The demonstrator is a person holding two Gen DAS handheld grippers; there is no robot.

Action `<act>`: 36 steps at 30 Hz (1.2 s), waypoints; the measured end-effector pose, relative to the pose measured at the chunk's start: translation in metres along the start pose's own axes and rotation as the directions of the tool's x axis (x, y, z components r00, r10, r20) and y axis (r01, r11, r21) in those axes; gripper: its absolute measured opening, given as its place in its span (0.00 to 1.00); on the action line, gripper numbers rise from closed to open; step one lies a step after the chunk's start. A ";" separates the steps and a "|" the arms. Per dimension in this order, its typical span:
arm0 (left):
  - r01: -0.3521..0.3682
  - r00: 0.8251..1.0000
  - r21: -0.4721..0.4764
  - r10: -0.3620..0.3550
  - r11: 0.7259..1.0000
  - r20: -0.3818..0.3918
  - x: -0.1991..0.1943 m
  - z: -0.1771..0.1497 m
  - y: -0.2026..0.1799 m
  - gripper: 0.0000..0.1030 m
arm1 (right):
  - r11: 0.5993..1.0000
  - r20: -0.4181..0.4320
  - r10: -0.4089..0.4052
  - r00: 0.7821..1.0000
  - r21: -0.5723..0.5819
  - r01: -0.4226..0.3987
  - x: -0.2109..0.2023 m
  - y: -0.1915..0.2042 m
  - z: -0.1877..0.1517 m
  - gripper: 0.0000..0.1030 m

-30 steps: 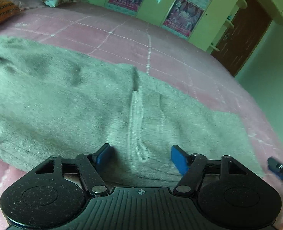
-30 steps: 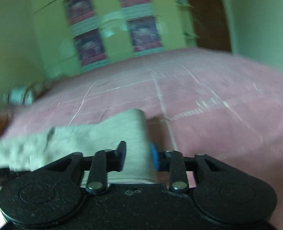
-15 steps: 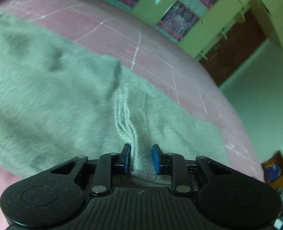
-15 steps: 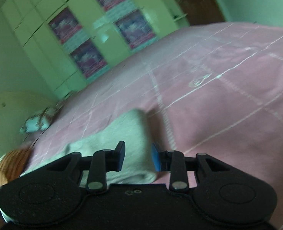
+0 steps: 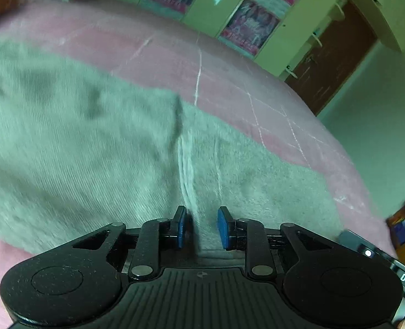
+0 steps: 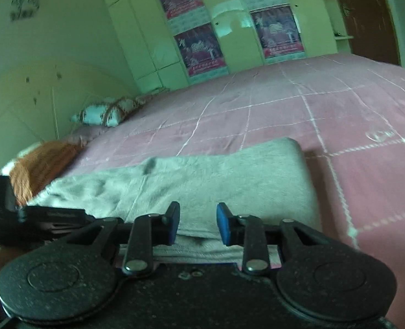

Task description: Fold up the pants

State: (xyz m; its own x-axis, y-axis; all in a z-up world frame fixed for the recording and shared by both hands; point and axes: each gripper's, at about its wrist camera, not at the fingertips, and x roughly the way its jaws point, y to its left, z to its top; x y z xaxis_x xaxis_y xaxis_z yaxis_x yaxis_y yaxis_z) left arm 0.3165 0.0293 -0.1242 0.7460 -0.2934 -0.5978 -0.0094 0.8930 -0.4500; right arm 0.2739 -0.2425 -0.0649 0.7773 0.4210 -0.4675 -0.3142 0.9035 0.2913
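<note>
Grey pants (image 5: pixel 98 150) lie across a pink bedspread (image 5: pixel 224 82). In the left wrist view my left gripper (image 5: pixel 201 227) is shut on the near edge of the pants, beside a stitched seam (image 5: pixel 186 175), and a fold of cloth is pinched between the blue pads. In the right wrist view the pants (image 6: pixel 230 172) lie folded, with their right end near a bedspread line. My right gripper (image 6: pixel 197 224) is shut on the near edge of the pants at that end. The left gripper's body (image 6: pixel 24 216) shows at the left.
The pink bedspread (image 6: pixel 353 104) runs far and right of the pants. Pillows (image 6: pixel 106 112) and an orange cushion (image 6: pixel 40 164) lie at the head. Green wardrobes with posters (image 6: pixel 199 46) stand behind, a brown door (image 5: pixel 337 54) at the far right.
My left gripper shut on the pants' edge a second ago and holds it. My right gripper stays shut on its end; its view has swung left.
</note>
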 end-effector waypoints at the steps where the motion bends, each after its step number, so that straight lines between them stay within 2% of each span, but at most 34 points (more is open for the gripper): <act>1: -0.005 1.000 -0.007 0.005 1.000 -0.007 -0.003 0.002 0.004 0.25 | 0.999 -0.007 0.008 1.000 -0.041 -0.008 0.007 0.007 -0.002 0.17; 2: -0.013 1.000 -0.025 0.013 1.000 -0.008 -0.004 0.003 0.008 0.25 | 0.995 -0.057 -0.034 0.998 -0.095 0.029 0.019 0.013 -0.006 0.15; 3: -0.027 1.000 -0.044 0.027 0.999 0.000 -0.007 0.005 0.011 0.25 | 0.982 -0.148 -0.135 0.980 -0.153 0.112 0.036 0.018 -0.013 0.13; 4: -0.038 0.999 -0.051 0.039 0.998 0.017 -0.012 0.007 0.011 0.25 | 0.976 -0.157 -0.157 0.975 -0.173 0.129 0.040 0.021 -0.018 0.13; 6: -0.026 0.997 -0.029 0.028 0.999 0.065 -0.025 0.013 0.004 0.25 | 0.982 -0.107 -0.124 0.986 -0.155 0.107 0.024 0.026 -0.011 0.11; 8: 0.021 0.995 -0.013 -0.019 1.000 0.097 -0.031 0.021 -0.011 0.25 | 0.989 -0.009 -0.084 0.996 -0.123 0.082 0.000 0.024 -0.003 0.10; 11: 0.122 0.989 0.036 -0.124 0.992 0.074 -0.017 0.026 -0.047 0.25 | 0.986 0.050 -0.146 0.988 -0.069 0.149 -0.016 0.014 0.011 0.14; 12: 0.108 0.993 0.077 -0.111 0.991 0.037 -0.007 0.024 -0.062 0.25 | 0.987 0.053 -0.149 0.987 -0.046 0.151 -0.017 0.008 0.014 0.14; 15: -0.028 0.998 0.205 0.039 0.978 -0.050 0.028 0.001 -0.084 0.25 | 0.980 -0.018 -0.188 0.982 -0.073 0.187 -0.004 -0.006 0.012 0.14; 16: -0.047 0.996 0.220 0.063 0.974 -0.066 0.034 -0.010 -0.081 0.25 | 0.970 -0.069 -0.231 0.971 -0.093 0.224 0.004 -0.012 0.006 0.14; 17: -0.046 0.998 0.248 0.057 0.968 -0.038 0.030 -0.017 -0.081 0.25 | 0.957 -0.130 -0.280 0.951 -0.111 0.267 0.014 -0.019 0.000 0.14; 18: -0.041 0.998 0.256 0.052 0.966 -0.034 0.024 -0.017 -0.081 0.25 | 0.964 -0.140 -0.260 0.955 -0.098 0.248 0.015 -0.028 -0.005 0.11; 20: 0.001 1.000 0.163 -0.003 0.987 0.013 0.005 -0.009 -0.073 0.25 | 0.970 -0.116 -0.241 0.964 -0.065 0.234 0.004 -0.032 0.000 0.11; 22: 0.022 0.998 0.139 -0.029 0.990 0.050 -0.004 -0.005 -0.069 0.25 | 0.978 -0.041 -0.203 0.978 -0.048 0.201 -0.007 -0.023 0.007 0.19; 24: 0.038 0.998 0.159 -0.031 0.987 -0.046 0.010 -0.007 -0.070 0.25 | 0.990 -0.005 -0.129 0.992 -0.054 0.129 -0.007 -0.009 0.009 0.19; 25: 0.017 0.997 0.188 -0.002 0.982 -0.078 0.017 -0.013 -0.070 0.25 | 0.992 0.006 -0.101 0.995 -0.071 0.102 -0.004 -0.001 0.008 0.20; 26: 0.016 0.998 0.194 -0.005 0.981 -0.056 0.017 -0.019 -0.068 0.25 | 0.994 -0.006 -0.067 0.998 -0.086 0.066 0.002 0.008 0.007 0.20; 27: 0.014 0.999 0.167 -0.007 0.986 -0.042 0.012 -0.021 -0.061 0.25 | 0.994 -0.021 -0.049 0.999 -0.095 0.047 0.008 0.015 0.005 0.17; 29: 0.001 1.000 0.123 -0.001 0.992 0.004 -0.003 -0.021 -0.048 0.24 | 0.992 -0.023 -0.025 0.999 -0.127 0.022 0.014 0.027 0.001 0.18; 30: 0.017 0.999 0.103 -0.020 0.995 0.030 -0.010 -0.020 -0.041 0.24 | 0.985 -0.049 -0.045 0.998 -0.171 0.036 0.019 0.033 -0.001 0.15; 32: 0.016 0.997 0.059 -0.020 0.998 0.068 -0.027 -0.017 -0.030 0.25 | 0.956 -0.178 -0.135 0.975 -0.281 0.081 0.040 0.039 -0.012 0.16; 33: 0.013 0.996 0.050 -0.017 0.999 0.088 -0.036 -0.015 -0.024 0.25 | 0.944 -0.153 -0.139 0.978 -0.318 0.084 0.035 0.042 -0.012 0.16; 34: 0.011 0.993 0.039 -0.016 0.999 0.113 -0.045 -0.013 -0.017 0.25 | 0.948 -0.145 -0.132 0.981 -0.307 0.082 0.030 0.044 -0.007 0.17; 36: -0.004 0.991 -0.007 0.005 1.000 0.137 -0.053 -0.007 -0.003 0.26 | 0.969 -0.071 -0.063 0.995 -0.243 0.044 0.015 0.045 0.004 0.17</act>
State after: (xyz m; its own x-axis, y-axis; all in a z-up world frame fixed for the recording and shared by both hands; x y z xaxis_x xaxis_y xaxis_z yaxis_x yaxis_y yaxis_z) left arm 0.2721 0.0399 -0.0962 0.8299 -0.2397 -0.5037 -0.0172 0.8916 -0.4525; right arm 0.2732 -0.1962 -0.0557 0.7547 0.3676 -0.5434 -0.4026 0.9135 0.0588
